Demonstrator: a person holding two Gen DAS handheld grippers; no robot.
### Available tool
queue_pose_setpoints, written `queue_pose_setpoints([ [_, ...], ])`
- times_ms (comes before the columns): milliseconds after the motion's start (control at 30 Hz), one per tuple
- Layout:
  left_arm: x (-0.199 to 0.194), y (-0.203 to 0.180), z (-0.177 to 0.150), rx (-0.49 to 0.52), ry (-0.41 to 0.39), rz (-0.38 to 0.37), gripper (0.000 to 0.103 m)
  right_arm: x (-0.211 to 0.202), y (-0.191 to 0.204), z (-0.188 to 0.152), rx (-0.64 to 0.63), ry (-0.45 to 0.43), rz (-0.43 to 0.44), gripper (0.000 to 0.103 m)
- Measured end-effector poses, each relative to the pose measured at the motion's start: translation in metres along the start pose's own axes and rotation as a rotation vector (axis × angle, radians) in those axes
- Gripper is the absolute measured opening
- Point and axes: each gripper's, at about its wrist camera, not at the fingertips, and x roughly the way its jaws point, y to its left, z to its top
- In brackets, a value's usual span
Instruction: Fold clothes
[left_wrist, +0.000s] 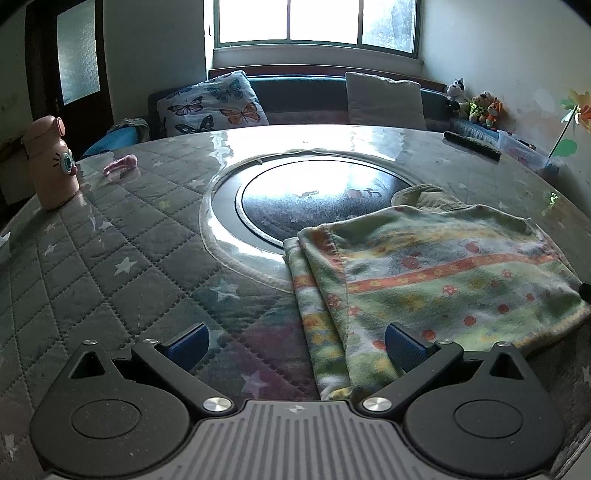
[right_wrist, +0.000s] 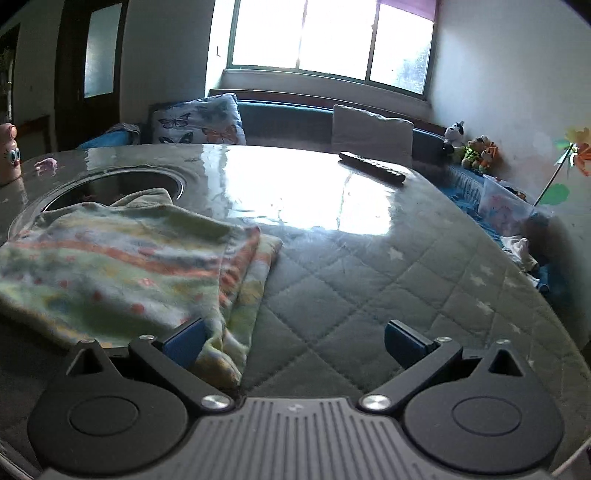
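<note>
Fleecy green cloth (left_wrist: 436, 280), printed with orange stripes and red dots, lay already doubled on the quilted table cover (left_wrist: 122, 266), its far edge overlapping the round glass inset (left_wrist: 295, 199) at table centre. Left gripper (left_wrist: 295, 349) sat at the cloth's left fold edge, jaws spread wide, holding nothing; the cloth ran from 12 to 3 o'clock of it, one blue pad (left_wrist: 404, 349) over the near hem. Right gripper (right_wrist: 295, 343) was likewise spread and empty, the cloth (right_wrist: 122, 258) lying from 9 to 12 o'clock of it, its left pad (right_wrist: 186, 345) at the near corner. Long axis ran side to side between the two grippers. Both looked about equally near; each had its own end. Judged: the next fold probably called for a pinch on the two near corners, then a carry toward 12 o'clock.

A second, plain olive garment (left_wrist: 424, 195) was bunched just behind the cloth's far edge, touching it, and could drag along. Pink bottle (left_wrist: 50, 162) at 10 o'clock, small pink item (left_wrist: 120, 165) near it, dark remote (right_wrist: 373, 168) at 1 o'clock of the right gripper; all well apart, nothing blocking.
</note>
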Motion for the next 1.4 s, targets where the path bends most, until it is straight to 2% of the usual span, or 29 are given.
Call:
queue_pose_setpoints([
  [67, -0.001, 0.000, 0.000, 0.003, -0.002, 0.003, 0.103, 0.000, -0.001, 0.001, 0.016, 0.008, 0.003, 0.103],
  [200, -0.005, 0.000, 0.002, 0.004, -0.012, 0.006, 0.103, -0.008, 0.010, 0.010, -0.028, -0.022, 0.030, 0.103],
  [433, -0.002, 0.003, -0.003, 0.002, -0.001, 0.004, 0.103, -0.019, 0.059, 0.027, -0.174, -0.038, 0.243, 0.102],
  [533, -0.002, 0.006, -0.004, 0.000, 0.000, -0.001, 0.103, -0.019, 0.084, 0.034, -0.232, -0.039, 0.326, 0.096],
  [833, -0.005, 0.014, -0.007, 0.007, -0.012, -0.012, 0.103, -0.023, 0.140, 0.047, -0.392, -0.052, 0.482, 0.089],
  [900, -0.006, 0.017, -0.006, 0.005, -0.011, -0.017, 0.103, -0.024, 0.149, 0.050, -0.420, -0.055, 0.509, 0.084],
  [1067, -0.009, 0.026, 0.001, -0.019, -0.013, -0.024, 0.102, -0.026, 0.172, 0.053, -0.493, -0.063, 0.572, 0.079],
  [1200, -0.017, 0.041, 0.012, -0.084, -0.044, -0.003, 0.101, -0.028, 0.194, 0.053, -0.559, -0.069, 0.628, 0.072],
  [1400, -0.014, 0.061, 0.025, -0.222, -0.027, -0.039, 0.088, -0.029, 0.232, 0.043, -0.702, -0.072, 0.679, 0.053],
])
